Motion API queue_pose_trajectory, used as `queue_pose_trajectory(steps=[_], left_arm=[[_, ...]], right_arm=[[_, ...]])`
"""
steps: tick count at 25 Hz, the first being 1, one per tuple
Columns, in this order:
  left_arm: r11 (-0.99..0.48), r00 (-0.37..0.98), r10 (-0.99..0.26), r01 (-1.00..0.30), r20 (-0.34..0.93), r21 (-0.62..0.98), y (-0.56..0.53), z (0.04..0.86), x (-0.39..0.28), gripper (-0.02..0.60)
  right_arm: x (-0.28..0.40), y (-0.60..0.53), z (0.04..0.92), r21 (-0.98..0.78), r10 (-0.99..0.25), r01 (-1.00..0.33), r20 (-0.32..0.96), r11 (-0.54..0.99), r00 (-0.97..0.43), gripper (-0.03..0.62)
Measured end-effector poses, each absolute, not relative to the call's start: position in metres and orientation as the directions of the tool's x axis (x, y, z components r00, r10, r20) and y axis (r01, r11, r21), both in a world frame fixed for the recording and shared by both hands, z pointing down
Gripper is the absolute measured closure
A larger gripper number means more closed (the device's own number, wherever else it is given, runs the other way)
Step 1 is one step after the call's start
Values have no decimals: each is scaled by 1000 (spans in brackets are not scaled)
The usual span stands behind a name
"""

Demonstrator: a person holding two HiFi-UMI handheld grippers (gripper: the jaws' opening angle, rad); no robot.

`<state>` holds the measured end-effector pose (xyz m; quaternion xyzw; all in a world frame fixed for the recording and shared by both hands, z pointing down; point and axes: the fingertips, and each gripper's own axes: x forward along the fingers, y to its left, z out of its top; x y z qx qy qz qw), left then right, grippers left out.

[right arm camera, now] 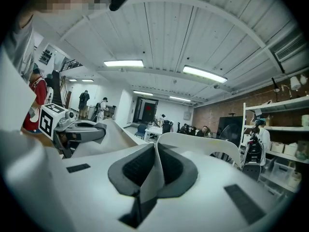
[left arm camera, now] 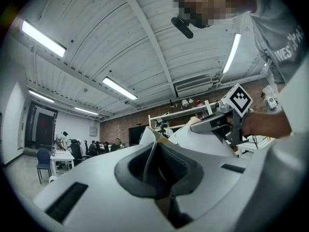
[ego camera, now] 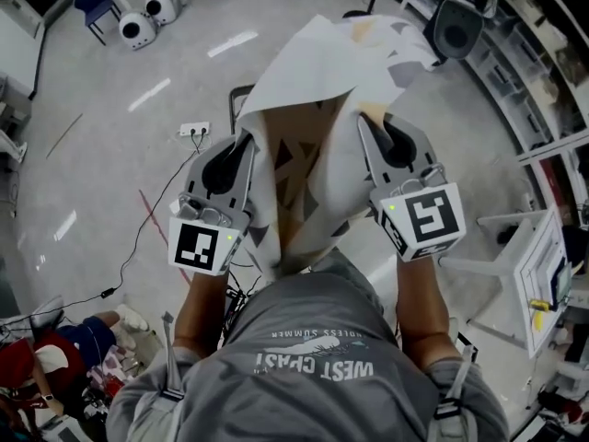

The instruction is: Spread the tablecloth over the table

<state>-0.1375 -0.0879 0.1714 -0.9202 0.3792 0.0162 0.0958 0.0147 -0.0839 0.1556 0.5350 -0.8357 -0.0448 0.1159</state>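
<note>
the cloth (ego camera: 317,72) is held bunched in the air, clamped by the left hand-held gripper (left arm camera: 153,161) and the right hand-held gripper (right arm camera: 155,168); nothing is spread yet, all the laying-out is judged left to do

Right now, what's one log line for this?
left tool: shut on tablecloth | right tool: shut on tablecloth | tablecloth: hangs bunched, not spread

Left tongs (left arm camera: 158,168) clamped on tablecloth (left arm camera: 205,141) edge, right tongs (left arm camera: 195,126) beyond, ceiling lights (left arm camera: 119,88) overhead.
</note>
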Motion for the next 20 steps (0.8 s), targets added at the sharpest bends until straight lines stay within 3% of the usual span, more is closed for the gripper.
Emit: queue_pose_trajectory(steps=[20], left_arm=[[-573, 568, -819, -808, 80, -138, -148, 275, -143, 580]], right_arm=[[59, -148, 245, 139, -850, -857, 278, 496, -447, 572]])
